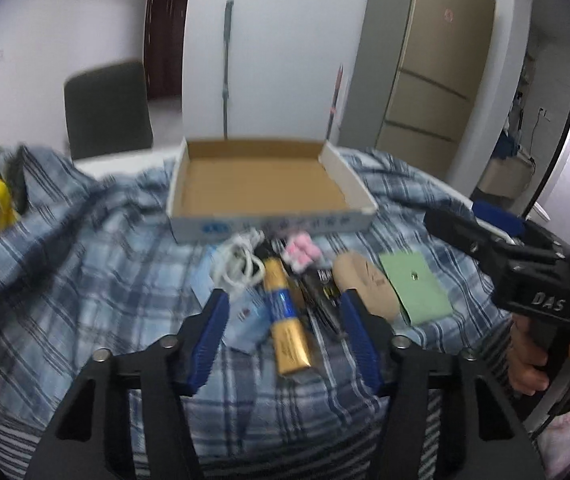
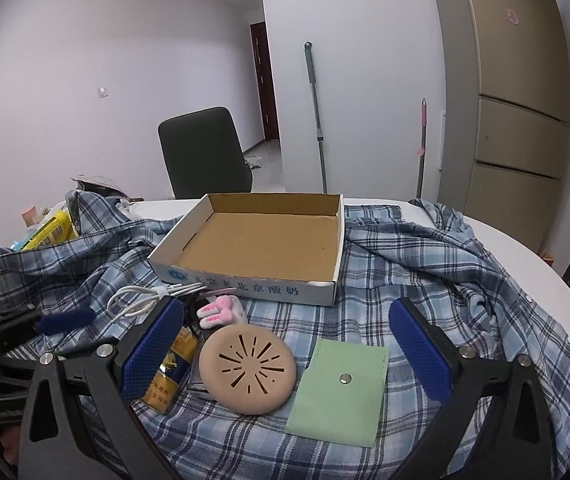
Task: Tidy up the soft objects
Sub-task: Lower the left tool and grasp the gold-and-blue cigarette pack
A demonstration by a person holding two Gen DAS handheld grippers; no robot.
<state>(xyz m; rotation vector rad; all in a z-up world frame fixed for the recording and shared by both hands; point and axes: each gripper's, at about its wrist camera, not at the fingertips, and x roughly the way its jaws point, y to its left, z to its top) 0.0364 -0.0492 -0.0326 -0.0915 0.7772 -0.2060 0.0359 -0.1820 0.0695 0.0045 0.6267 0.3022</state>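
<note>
Left wrist view showed the left gripper (image 1: pixel 281 304) half open above a gold tube (image 1: pixel 285 316), holding nothing, likely lined up to pick. Soft things, a tan pad (image 2: pixel 247 370) and green pouch (image 2: pixel 339 392), lay near the empty box (image 2: pixel 261 240). The right gripper (image 2: pixel 285 344) stood wide and empty over them, ready.
</note>
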